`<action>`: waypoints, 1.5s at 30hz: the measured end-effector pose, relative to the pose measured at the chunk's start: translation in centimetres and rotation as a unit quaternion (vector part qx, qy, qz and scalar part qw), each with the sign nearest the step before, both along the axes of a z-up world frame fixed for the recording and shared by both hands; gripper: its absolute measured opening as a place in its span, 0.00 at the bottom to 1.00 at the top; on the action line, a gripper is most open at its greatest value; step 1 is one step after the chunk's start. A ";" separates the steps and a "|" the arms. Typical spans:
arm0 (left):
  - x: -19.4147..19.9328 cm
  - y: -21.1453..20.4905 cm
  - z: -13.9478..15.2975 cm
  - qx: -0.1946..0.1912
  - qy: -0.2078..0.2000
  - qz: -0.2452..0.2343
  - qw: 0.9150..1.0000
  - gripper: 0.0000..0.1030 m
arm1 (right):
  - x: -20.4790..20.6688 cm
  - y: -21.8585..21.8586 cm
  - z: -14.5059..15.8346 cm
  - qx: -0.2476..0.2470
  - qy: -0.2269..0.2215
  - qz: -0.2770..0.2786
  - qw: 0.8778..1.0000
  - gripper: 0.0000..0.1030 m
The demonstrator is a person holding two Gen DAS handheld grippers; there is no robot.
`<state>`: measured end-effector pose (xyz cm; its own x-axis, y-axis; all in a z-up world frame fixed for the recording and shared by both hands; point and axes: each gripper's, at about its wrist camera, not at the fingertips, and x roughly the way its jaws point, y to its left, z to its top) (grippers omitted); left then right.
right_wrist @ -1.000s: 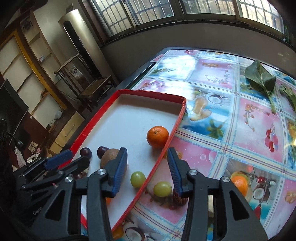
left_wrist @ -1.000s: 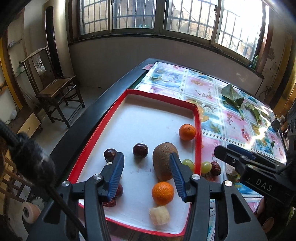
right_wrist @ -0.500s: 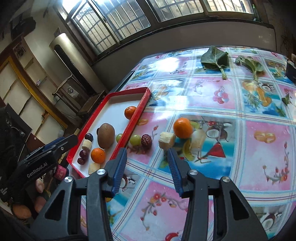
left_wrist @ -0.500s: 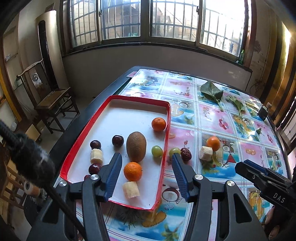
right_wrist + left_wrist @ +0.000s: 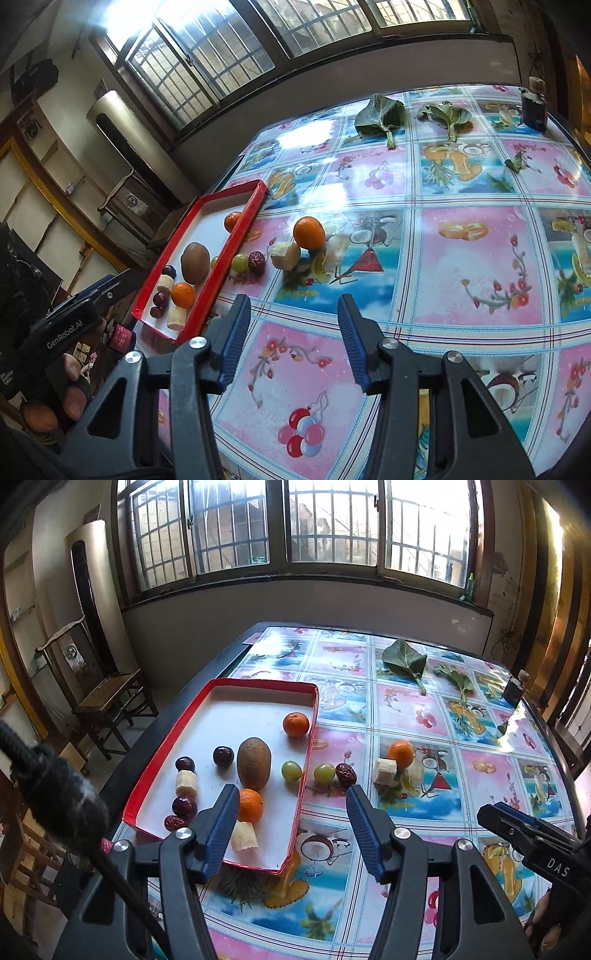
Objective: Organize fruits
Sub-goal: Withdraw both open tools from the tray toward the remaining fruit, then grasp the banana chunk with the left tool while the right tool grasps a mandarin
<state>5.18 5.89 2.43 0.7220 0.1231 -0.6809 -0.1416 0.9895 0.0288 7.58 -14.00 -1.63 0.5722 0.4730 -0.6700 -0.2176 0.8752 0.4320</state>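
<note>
Nearest the left wrist camera, the left gripper (image 5: 291, 812) is seen with its blue-padded jaws spread wide and nothing held between them, raised above the near end of a red-rimmed tray (image 5: 301, 794) with a white floor. At the tray's near end a banana piece (image 5: 243, 835) lies just in front of an orange (image 5: 250, 804), with two dark red dates (image 5: 184, 805) to their left. Beyond these a second banana piece (image 5: 186, 782), two dark cherries (image 5: 223, 756), a brown kiwi (image 5: 254, 763) and a green grape (image 5: 291, 770) are laid across the tray's middle, and a second orange (image 5: 296, 724) sits farther back beside the right rim. Just outside that rim, on the fruit-patterned tablecloth (image 5: 413, 709), a green grape on the cloth (image 5: 324, 772) touches a wrinkled date (image 5: 345, 774); farther right a loose banana chunk (image 5: 385, 771) rests against a third orange (image 5: 400, 753). From the right wrist view, the right gripper (image 5: 292, 341) is likewise seen parted and empty, held over bare cloth well short of that loose fruit. At the table's far side two green leaves (image 5: 378, 114) and a small dark jar (image 5: 533, 109) are seen, with barred windows (image 5: 288, 520) behind.
</note>
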 end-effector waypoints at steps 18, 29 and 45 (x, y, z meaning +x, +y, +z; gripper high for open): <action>0.0 0.6 -1.4 -0.079 0.025 -0.055 0.995 0.60 | -0.3 -0.5 -0.8 -0.002 0.008 -0.005 1.000 0.49; 1.3 0.4 -3.4 -0.115 0.052 -0.080 0.989 0.60 | 1.2 -0.3 -2.1 -0.006 0.021 -0.002 1.000 0.49; 7.0 -3.9 -6.5 -0.111 0.095 -0.124 0.981 0.59 | 8.4 2.8 -2.4 -0.041 0.018 0.027 0.999 0.49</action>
<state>12.20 1.96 -4.11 0.5685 -0.2071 -0.7962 0.0913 0.9777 -0.1892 16.02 -11.25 -4.02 0.5225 0.4442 -0.7278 -0.2502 0.8959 0.3671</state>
